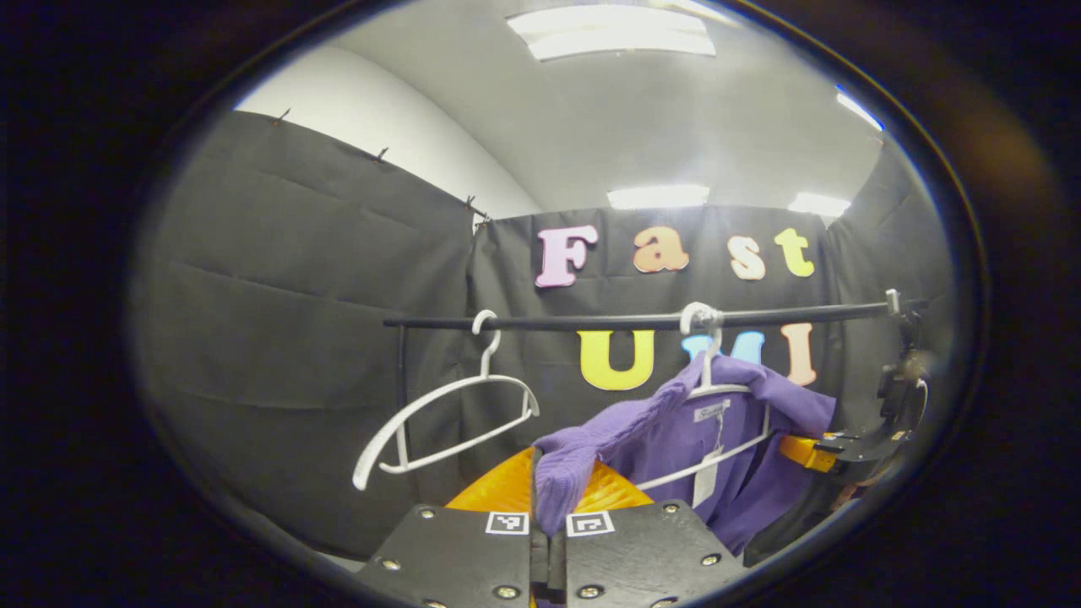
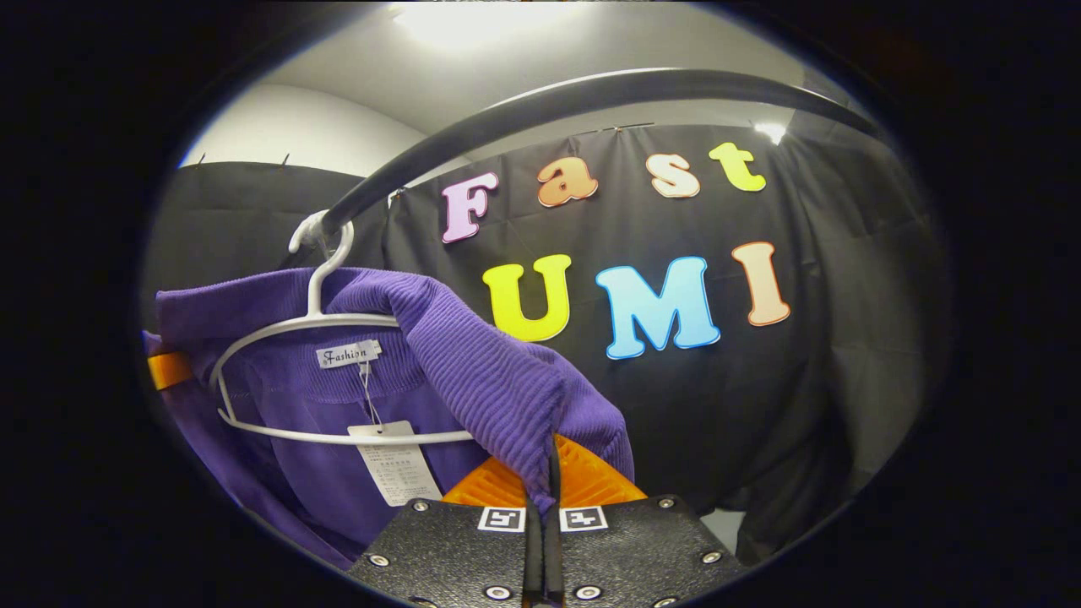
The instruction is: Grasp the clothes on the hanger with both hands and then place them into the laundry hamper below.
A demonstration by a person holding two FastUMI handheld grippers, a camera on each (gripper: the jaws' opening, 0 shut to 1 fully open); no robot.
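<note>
A purple ribbed garment [image 1: 676, 422] hangs on a white hanger [image 1: 718, 397] from the black rail [image 1: 591, 321]. My left gripper [image 1: 547, 507] is shut on a fold of the garment's left shoulder, the cloth pinched between its fingers. In the right gripper view the same purple garment [image 2: 473, 371] drapes over its white hanger [image 2: 321, 329], a paper tag [image 2: 395, 464] dangling from the collar. My right gripper [image 2: 545, 498] is shut on the garment's other shoulder fold. The right gripper [image 1: 832, 447] also shows far right in the left gripper view.
An empty white hanger [image 1: 448, 422] hangs tilted on the rail to the left of the garment. The rail's upright post [image 1: 401, 371] stands at its left end. Black cloth walls close in on all sides. Ceiling lights [image 1: 616, 34] glow overhead.
</note>
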